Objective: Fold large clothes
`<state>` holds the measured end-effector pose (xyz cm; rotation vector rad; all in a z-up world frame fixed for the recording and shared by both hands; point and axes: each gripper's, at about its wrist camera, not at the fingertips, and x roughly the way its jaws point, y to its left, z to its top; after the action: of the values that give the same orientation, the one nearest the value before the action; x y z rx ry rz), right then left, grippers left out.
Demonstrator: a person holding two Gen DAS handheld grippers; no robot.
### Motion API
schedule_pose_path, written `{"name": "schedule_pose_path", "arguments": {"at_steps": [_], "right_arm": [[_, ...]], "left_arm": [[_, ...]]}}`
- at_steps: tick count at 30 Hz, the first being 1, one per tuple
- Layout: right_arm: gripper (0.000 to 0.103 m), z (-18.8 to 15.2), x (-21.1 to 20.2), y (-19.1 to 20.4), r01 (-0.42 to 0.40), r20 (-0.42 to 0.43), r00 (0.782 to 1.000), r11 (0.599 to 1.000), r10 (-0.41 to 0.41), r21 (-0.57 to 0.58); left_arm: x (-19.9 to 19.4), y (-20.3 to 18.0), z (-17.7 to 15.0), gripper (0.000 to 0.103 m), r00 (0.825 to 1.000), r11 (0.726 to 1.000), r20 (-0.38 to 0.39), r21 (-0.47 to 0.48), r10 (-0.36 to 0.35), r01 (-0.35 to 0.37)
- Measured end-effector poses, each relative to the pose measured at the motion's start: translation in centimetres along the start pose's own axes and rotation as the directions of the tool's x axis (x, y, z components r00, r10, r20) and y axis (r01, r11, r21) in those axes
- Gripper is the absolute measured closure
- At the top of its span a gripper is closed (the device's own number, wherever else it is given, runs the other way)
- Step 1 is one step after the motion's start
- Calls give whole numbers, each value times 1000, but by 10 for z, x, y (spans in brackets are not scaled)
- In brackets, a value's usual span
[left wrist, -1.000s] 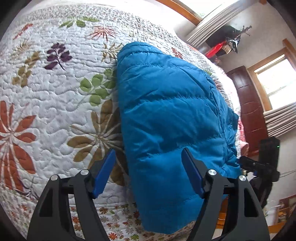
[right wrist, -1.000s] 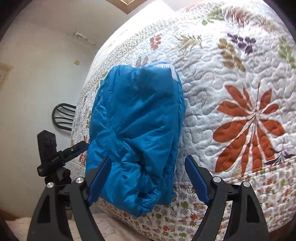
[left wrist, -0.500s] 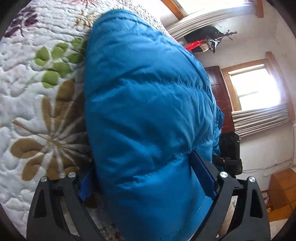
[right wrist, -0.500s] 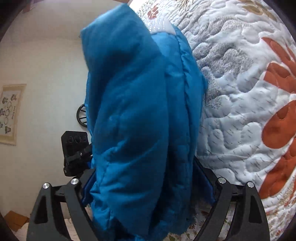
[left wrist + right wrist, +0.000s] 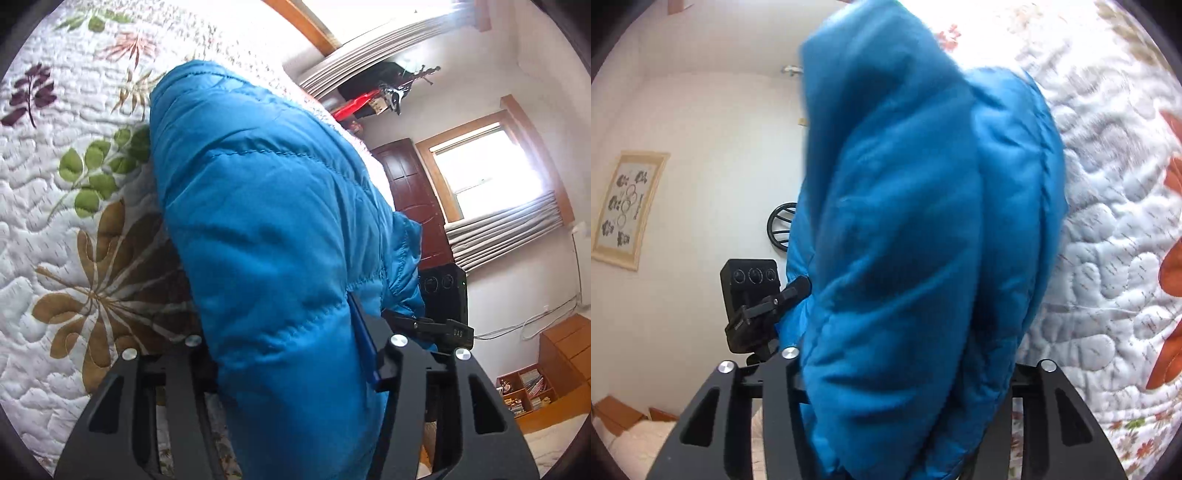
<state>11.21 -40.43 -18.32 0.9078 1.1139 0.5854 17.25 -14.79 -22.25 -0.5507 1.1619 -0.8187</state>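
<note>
A blue quilted puffer jacket point(image 5: 266, 221) lies folded on a floral quilted bedspread point(image 5: 66, 206). My left gripper point(image 5: 291, 350) is shut on the jacket's near edge; thick fabric fills the gap between its blue pads and hides the left one. In the right wrist view the same jacket point(image 5: 916, 240) bulges up and is lifted off the bedspread point(image 5: 1108, 221). My right gripper point(image 5: 908, 384) is shut on it, and both pads are buried in the fabric.
The other gripper's black camera unit shows beside the jacket in each view point(image 5: 443, 295) point(image 5: 753, 295). Beyond the bed edge are a dark wooden door point(image 5: 413, 199), a window point(image 5: 484, 166), a low wooden shelf point(image 5: 546, 373) and a framed picture point(image 5: 628, 206).
Both grippers moved forward from open and short of the jacket, then closed on its near edge. The right side of the jacket has been raised off the bed.
</note>
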Motion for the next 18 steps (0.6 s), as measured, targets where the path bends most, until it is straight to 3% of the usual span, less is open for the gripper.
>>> {"name": "schedule_pose_path", "arguments": {"at_steps": [6, 10, 18], "right_arm": [[57, 23, 3, 55, 29, 18, 999, 990, -26, -140], [57, 62, 26, 91, 24, 16, 1000, 972, -21, -236], [57, 161, 107, 137, 0, -28, 1000, 952, -9, -307]], "left_arm": [[-39, -10, 15, 51, 996, 999, 87, 39, -10, 7], [-73, -8, 39, 51, 986, 998, 164, 69, -4, -8], [-121, 25, 121, 51, 956, 990, 276, 68, 101, -124]]}}
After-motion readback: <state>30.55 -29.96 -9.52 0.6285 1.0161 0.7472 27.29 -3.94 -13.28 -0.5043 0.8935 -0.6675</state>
